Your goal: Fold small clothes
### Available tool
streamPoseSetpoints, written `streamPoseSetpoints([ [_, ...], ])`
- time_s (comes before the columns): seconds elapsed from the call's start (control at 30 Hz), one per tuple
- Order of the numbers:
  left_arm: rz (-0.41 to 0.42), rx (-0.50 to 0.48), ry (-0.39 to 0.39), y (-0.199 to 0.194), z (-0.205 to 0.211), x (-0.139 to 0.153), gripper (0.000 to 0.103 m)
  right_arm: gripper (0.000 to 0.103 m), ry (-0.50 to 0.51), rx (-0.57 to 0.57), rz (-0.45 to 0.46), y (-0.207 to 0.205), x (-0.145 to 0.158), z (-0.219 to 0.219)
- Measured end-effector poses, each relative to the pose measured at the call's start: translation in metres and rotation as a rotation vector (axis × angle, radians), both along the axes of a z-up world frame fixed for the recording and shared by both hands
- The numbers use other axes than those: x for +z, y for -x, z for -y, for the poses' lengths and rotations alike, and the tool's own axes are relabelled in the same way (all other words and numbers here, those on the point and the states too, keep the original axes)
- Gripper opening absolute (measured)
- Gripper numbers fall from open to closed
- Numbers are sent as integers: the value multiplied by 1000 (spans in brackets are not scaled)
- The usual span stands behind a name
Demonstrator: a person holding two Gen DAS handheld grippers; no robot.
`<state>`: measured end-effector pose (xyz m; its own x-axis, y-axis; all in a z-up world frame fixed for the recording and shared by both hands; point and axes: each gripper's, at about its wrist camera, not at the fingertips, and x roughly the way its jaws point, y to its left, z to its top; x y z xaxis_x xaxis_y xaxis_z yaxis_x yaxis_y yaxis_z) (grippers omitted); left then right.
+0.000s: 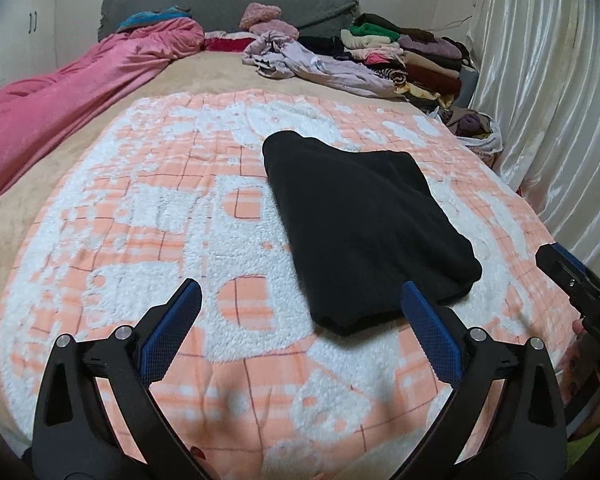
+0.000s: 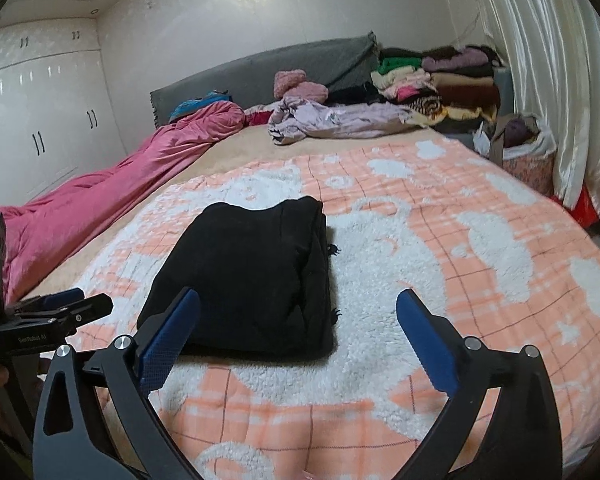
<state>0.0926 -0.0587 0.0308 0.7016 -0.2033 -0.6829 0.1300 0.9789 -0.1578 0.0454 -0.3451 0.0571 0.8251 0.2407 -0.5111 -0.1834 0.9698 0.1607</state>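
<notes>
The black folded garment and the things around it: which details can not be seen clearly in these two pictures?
- Black garment: its type; both views show only dark cloth without detail.
- Clothes pile by the headboard: single pieces too small, in both views.
- White bag: contents mostly hidden by its rim, right wrist view.
- Right tool: cut off by the edge in the left wrist view.

Soft, even indoor light, faint shadows. Glare on satin curtain (image 2: 540, 60) and glossy wardrobe doors (image 2: 40, 120). Strong fisheye bending, dark vignette corners; slight blur throughout.
</notes>
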Motion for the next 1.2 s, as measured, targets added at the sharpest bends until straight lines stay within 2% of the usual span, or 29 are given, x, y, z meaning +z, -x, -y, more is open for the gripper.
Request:
streamPoseSetpoints([
  [0.23,4,-6,-8,27,2,-6,93,98,51,-3,16,26,-1,-6],
  [0.43,-8,4,-6,43,4,-19,93,98,69,-21,-37,37,-17,-8],
  [0.57,-40,7,0,45,3,-31,93,98,99,-30,-109,36,-37,-11],
  [0.7,-57,6,-5,46,5,-35,93,98,82,-24,-143,37,-47,-10],
  [1.2,-60,11,-7,46,4,-36,93,98,84,-11,-161,39,-48,-13],
])
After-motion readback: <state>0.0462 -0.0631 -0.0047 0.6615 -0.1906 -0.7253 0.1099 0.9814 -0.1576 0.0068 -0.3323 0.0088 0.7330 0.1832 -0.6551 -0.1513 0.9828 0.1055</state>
